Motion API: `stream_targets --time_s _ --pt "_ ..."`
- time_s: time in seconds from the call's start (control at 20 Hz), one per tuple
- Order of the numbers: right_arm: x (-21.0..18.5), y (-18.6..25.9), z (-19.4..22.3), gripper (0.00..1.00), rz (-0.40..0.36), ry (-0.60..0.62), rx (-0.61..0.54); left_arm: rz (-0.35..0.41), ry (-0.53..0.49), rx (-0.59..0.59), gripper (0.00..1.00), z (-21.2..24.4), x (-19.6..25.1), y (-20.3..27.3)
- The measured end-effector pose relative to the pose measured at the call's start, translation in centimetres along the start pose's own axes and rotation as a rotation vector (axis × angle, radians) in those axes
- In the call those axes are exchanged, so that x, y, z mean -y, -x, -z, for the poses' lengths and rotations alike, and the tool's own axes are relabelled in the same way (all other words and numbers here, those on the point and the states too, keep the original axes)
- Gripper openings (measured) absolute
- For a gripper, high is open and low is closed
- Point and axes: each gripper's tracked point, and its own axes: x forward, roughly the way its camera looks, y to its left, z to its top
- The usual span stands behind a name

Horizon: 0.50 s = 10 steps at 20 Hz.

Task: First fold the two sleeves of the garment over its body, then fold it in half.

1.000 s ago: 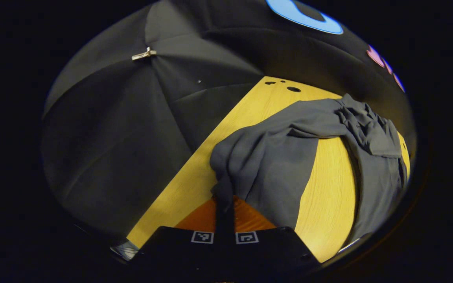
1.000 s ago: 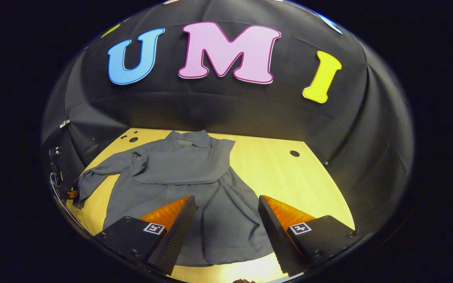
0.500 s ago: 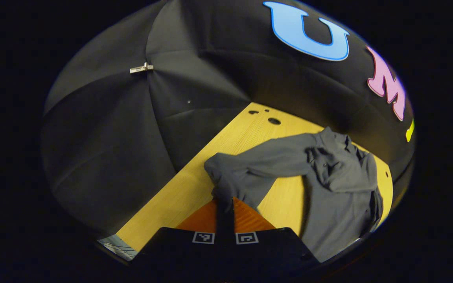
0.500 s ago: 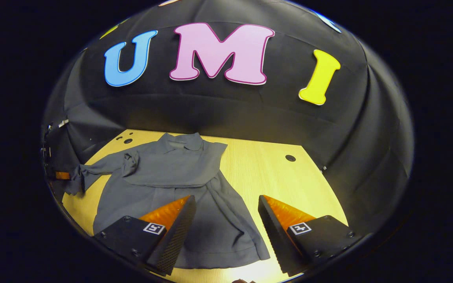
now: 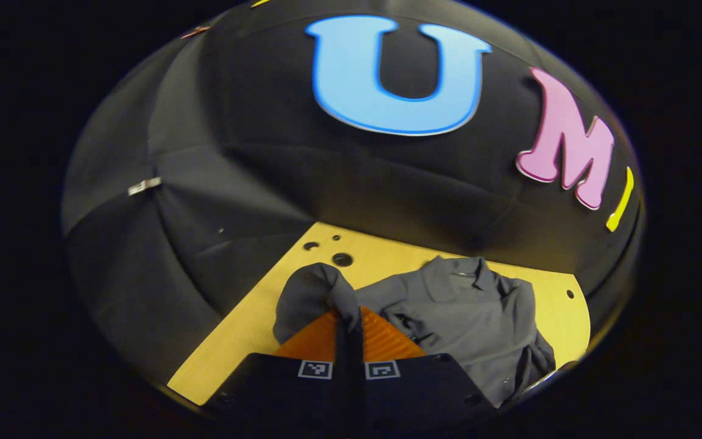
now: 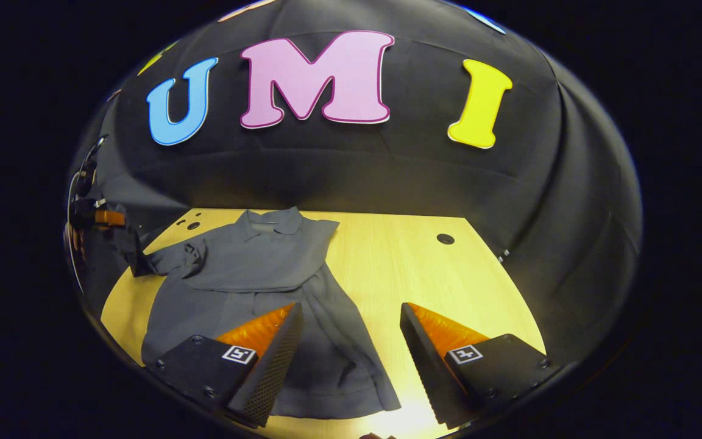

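Left gripper [image 5: 348, 314]: fingers were closed together on the cuff end of the garment's left sleeve [image 5: 311, 292], which hung bunched over the fingertips, lifted clear of the desk [image 5: 235, 347].
Right gripper [image 6: 348, 353]: fingers stood wide apart, holding nothing, poised over the near hem of the garment [image 6: 253, 274].
Garment: grey collared shirt lay on the left half of the desk, collar toward the far wall, hem near; body mostly flat, with creases low on the right.
Right sleeve: appeared already laid across the chest, judging by the folded band under the collar.
Step in hand: judged to be the second sleeve fold, sleeve raised but not yet laid down.
Next move calls for: carrying the cuff rightward over the body, lowering it flat, then parting the fingers; risk of the bunched sleeve landing crumpled.
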Motion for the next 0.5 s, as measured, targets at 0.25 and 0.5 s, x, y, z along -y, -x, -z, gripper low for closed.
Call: stream_targets --time_s 0.25,0.5 --pt "2.6 -1.4 1.8 0.98 -0.029 -0.038 -0.047 0.148 -0.105 0.013 0.05 -1.2 13.5 -2.5" --pt "5.1 -2.2 2.7 0.98 -0.048 -0.041 -0.069 0.291 -0.134 0.002 0.05 -0.3 26.3 -4.5"
